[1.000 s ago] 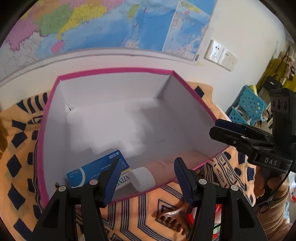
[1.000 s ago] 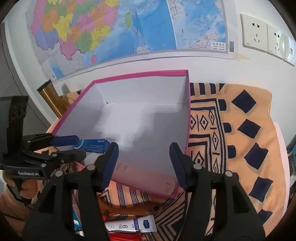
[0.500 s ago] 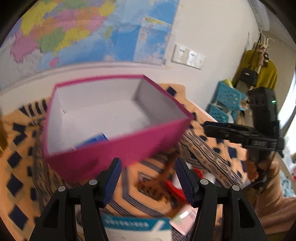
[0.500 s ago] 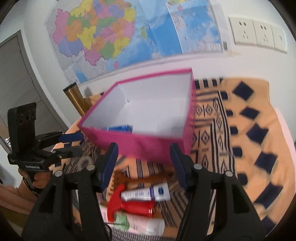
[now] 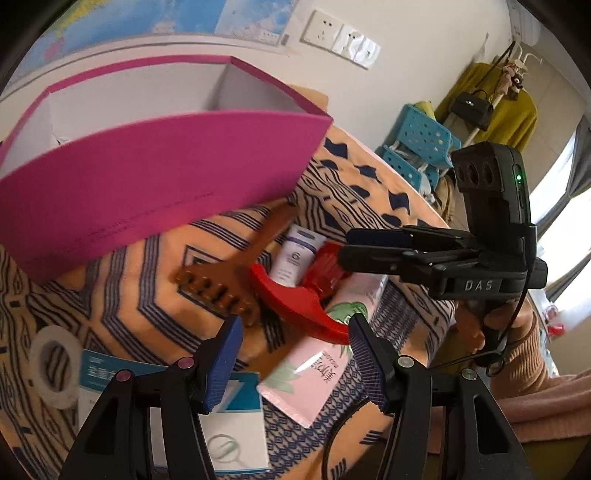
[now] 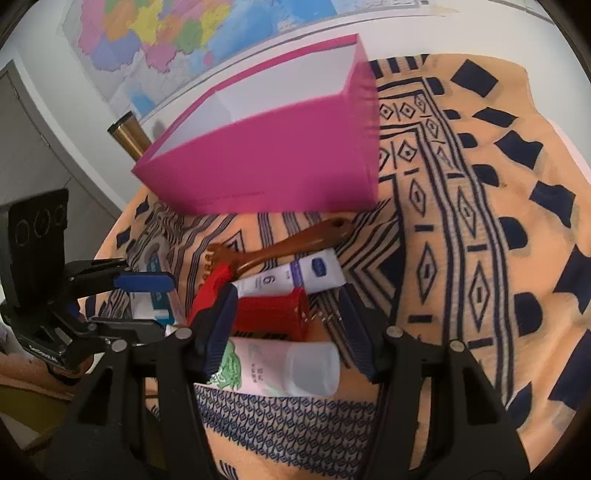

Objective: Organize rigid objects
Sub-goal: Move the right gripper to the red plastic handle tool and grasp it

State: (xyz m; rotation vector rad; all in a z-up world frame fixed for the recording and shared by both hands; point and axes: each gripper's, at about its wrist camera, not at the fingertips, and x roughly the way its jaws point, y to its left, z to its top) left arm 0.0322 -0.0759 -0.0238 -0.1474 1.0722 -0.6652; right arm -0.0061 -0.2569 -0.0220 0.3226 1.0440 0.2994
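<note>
A pink box (image 5: 155,173) with a white inside stands at the back of the patterned cloth. In front of it lie a brown comb (image 5: 218,288), a red-handled tool (image 6: 273,314), a white tube (image 6: 291,275) and a pink tube (image 6: 280,367) with a clear cap. My left gripper (image 5: 293,343) hovers over the pink tube (image 5: 317,365) and the red tool (image 5: 295,299), jaws closing, not pressing on anything. My right gripper (image 6: 286,306) hangs over the red tool's block, which shows between its closing jaws, untouched. The box's contents are hidden.
A blue-and-white carton (image 5: 221,424) and a tape roll (image 5: 55,365) lie at the cloth's near left. A brass cylinder (image 6: 129,134) stands behind the box. Wall sockets (image 5: 340,35), blue crates (image 5: 421,144) and hanging clothes are beyond the table.
Both grippers drew back from above the open box and sank toward the items on the cloth. The box's inside, with its blue carton and tube, is no longer visible.
</note>
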